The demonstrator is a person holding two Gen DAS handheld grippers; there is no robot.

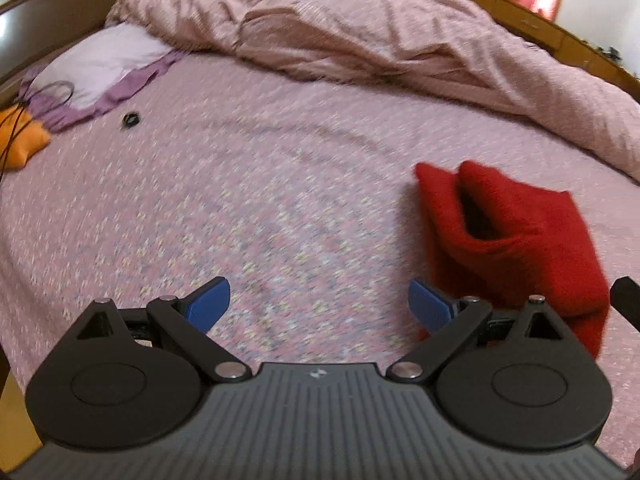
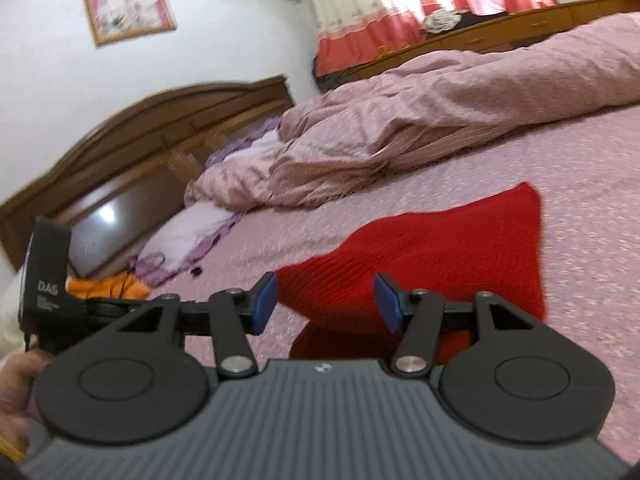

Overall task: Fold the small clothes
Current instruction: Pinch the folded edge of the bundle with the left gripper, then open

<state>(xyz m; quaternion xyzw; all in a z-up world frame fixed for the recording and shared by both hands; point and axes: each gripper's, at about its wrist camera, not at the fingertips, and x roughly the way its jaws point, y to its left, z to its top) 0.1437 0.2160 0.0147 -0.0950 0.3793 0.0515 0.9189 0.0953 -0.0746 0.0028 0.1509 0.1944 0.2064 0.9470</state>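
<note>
A red knitted garment [image 1: 516, 240] lies folded on the pink floral bedsheet [image 1: 260, 208], its upper layer lifted into a gaping fold. My left gripper [image 1: 320, 304] hangs open above bare sheet, with the garment just right of its right blue pad [image 1: 430, 304]. In the right wrist view the garment [image 2: 440, 240] spreads out ahead. My right gripper [image 2: 326, 300] is open and low over the garment's near edge. The red cloth shows in the gap, and neither pad presses on it. The left gripper's black body [image 2: 48, 272] shows at the left edge.
A rumpled pink quilt [image 1: 380, 32] covers the far side of the bed. A lilac pillow [image 1: 100, 64], an orange cloth [image 1: 20, 140] with a black cord and a small black object [image 1: 130, 120] lie to the left. A wooden headboard [image 2: 120, 152] stands behind, and a hand [image 2: 16, 380] is at the lower left.
</note>
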